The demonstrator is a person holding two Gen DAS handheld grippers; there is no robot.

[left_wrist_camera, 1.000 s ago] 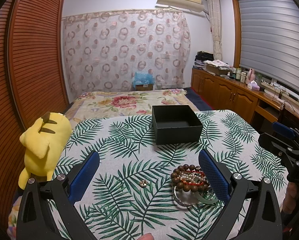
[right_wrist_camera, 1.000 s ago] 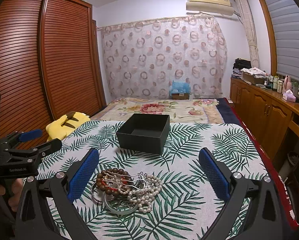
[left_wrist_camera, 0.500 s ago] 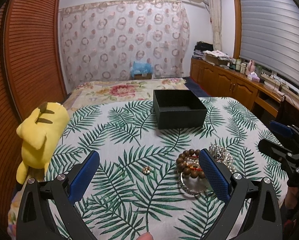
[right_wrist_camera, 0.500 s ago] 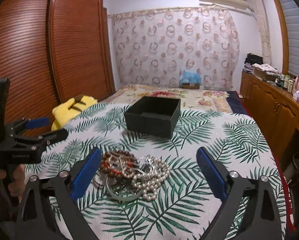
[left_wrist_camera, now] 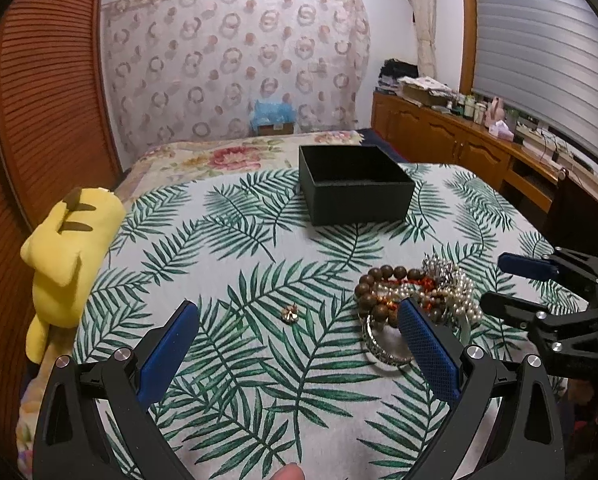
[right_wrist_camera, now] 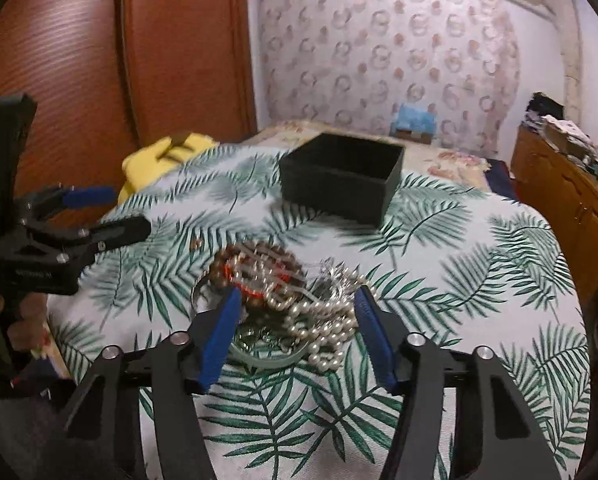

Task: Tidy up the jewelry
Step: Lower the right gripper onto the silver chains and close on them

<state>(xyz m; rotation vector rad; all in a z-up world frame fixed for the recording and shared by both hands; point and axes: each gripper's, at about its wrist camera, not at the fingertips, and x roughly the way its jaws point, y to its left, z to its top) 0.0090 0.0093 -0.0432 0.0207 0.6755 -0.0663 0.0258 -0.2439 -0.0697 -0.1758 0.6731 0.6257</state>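
Observation:
A tangle of jewelry (left_wrist_camera: 415, 296) lies on the leaf-print cloth (left_wrist_camera: 219, 240): brown wooden beads, a pearl strand, red beads and a silver bangle. A small gold piece (left_wrist_camera: 289, 313) sits alone to its left. The open black box (left_wrist_camera: 355, 188) stands farther back. My left gripper (left_wrist_camera: 299, 312) is open, low over the cloth, with the gold piece between its fingers' lines. My right gripper (right_wrist_camera: 297, 296) has its jaws closing on either side of the jewelry tangle (right_wrist_camera: 283, 296), and the pads do not visibly press it. The black box (right_wrist_camera: 341, 178) is empty.
A yellow plush toy (left_wrist_camera: 71, 248) lies at the cloth's left edge. Behind it is a bed with a floral cover (left_wrist_camera: 227, 156), then wooden cabinets (left_wrist_camera: 459, 152) on the right and a slatted wardrobe (right_wrist_camera: 59, 60) on the left. A fingertip (left_wrist_camera: 287, 474) shows at the bottom.
Both grippers have sunk toward the cloth. The right gripper has tilted down over the jewelry tangle and its jaws have narrowed from wide open. The left jaws are unchanged.

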